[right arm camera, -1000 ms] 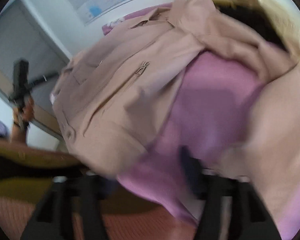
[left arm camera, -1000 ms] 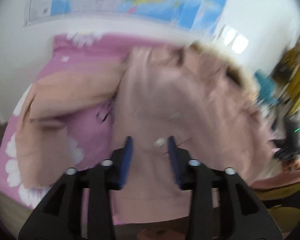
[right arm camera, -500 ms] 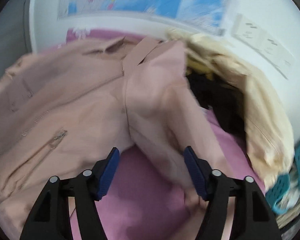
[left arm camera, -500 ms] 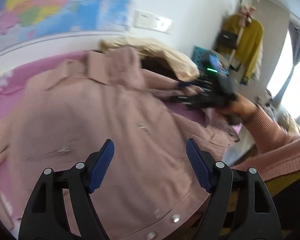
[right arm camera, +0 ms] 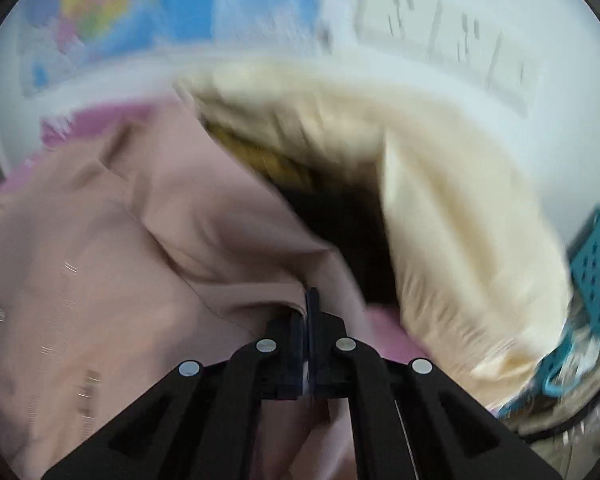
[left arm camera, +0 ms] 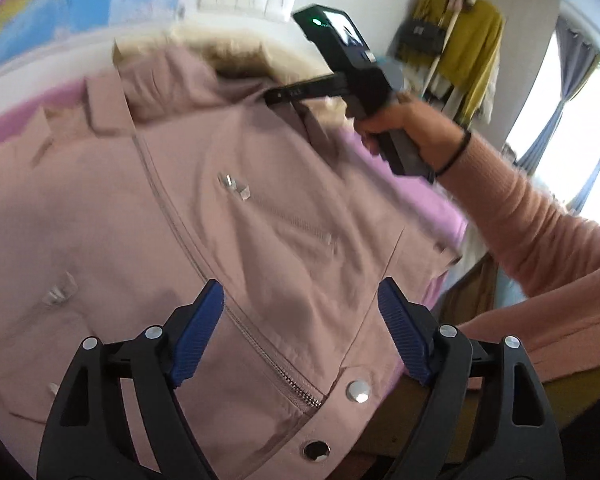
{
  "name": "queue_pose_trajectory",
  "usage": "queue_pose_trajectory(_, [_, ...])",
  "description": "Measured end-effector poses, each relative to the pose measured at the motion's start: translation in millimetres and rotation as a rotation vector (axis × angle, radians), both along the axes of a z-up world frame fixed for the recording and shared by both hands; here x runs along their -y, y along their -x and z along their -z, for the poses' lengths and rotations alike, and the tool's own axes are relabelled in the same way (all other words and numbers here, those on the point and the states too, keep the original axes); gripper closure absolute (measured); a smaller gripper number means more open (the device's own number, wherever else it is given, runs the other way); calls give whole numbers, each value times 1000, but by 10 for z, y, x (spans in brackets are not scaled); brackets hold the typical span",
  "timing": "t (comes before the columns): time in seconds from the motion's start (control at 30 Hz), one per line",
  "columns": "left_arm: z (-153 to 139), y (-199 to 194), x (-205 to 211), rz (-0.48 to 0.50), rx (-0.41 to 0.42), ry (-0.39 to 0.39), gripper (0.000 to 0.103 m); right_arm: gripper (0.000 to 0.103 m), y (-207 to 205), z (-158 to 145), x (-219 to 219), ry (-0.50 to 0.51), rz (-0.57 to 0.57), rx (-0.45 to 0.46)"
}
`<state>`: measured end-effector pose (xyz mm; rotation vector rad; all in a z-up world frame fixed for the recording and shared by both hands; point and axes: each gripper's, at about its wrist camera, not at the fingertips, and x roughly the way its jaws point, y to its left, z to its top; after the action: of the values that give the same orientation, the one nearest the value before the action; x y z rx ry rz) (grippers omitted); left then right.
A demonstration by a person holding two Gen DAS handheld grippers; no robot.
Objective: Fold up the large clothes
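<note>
A dusty pink jacket [left arm camera: 204,216] with zips and snap buttons lies spread front-up on a pink bedsheet [left arm camera: 412,184]. My left gripper [left arm camera: 300,332] is open and empty, hovering over the jacket's lower hem. My right gripper [right arm camera: 309,312] is shut on a fold of the jacket's sleeve [right arm camera: 236,248] at its right shoulder side. In the left wrist view the right gripper [left arm camera: 296,94] shows held by a hand at the jacket's far right edge.
A cream garment [right arm camera: 440,208] and dark clothes [right arm camera: 340,216] are piled behind the jacket by the wall. A teal basket [right arm camera: 596,260] stands at the right. A map [right arm camera: 120,12] hangs on the wall; a yellow top [left arm camera: 468,44] hangs on a rack.
My right gripper went from open above the sleeve to shut on the sleeve fabric. My left gripper opened after one second ago and now hovers over the hem.
</note>
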<state>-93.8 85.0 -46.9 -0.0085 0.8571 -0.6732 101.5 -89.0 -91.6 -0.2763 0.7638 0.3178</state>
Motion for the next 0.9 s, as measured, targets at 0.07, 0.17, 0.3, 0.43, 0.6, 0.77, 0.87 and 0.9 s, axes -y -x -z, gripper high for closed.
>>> queue_pose_trajectory(0.07, [97, -27, -12, -8, -39, -13, 27, 97, -69, 210, 48, 18, 10, -58])
queue_pose_trajectory(0.17, [11, 38, -338, -50, -58, 70, 26, 67, 43, 154, 231, -49, 16, -77])
queue_pose_trajectory(0.3, [-270, 199, -985, -196, 24, 123, 13, 49, 630, -238, 557, -222, -86, -45])
queue_pose_trajectory(0.43, [-317, 300, -1539, -366, 41, 110, 13, 40, 1286, -166, 539, -332, -291, -155])
queue_pose_trajectory(0.6, [40, 266, -1647, -402, -74, 50, 13, 43, 1655, 366, 223, -155, -318, -271])
queue_pose_trajectory(0.77, [251, 210, -1423, -358, -111, -105, 13, 43, 1628, 240, 501, -247, -260, -238])
queue_pose_trajectory(0.87, [172, 224, -1422, -351, -88, -114, 14, 37, 1537, 59, 856, -352, -157, -183])
queue_pose_trajectory(0.9, [112, 245, -1447, -352, -77, -95, 16, 36, 1467, 51, 966, -359, -95, -167])
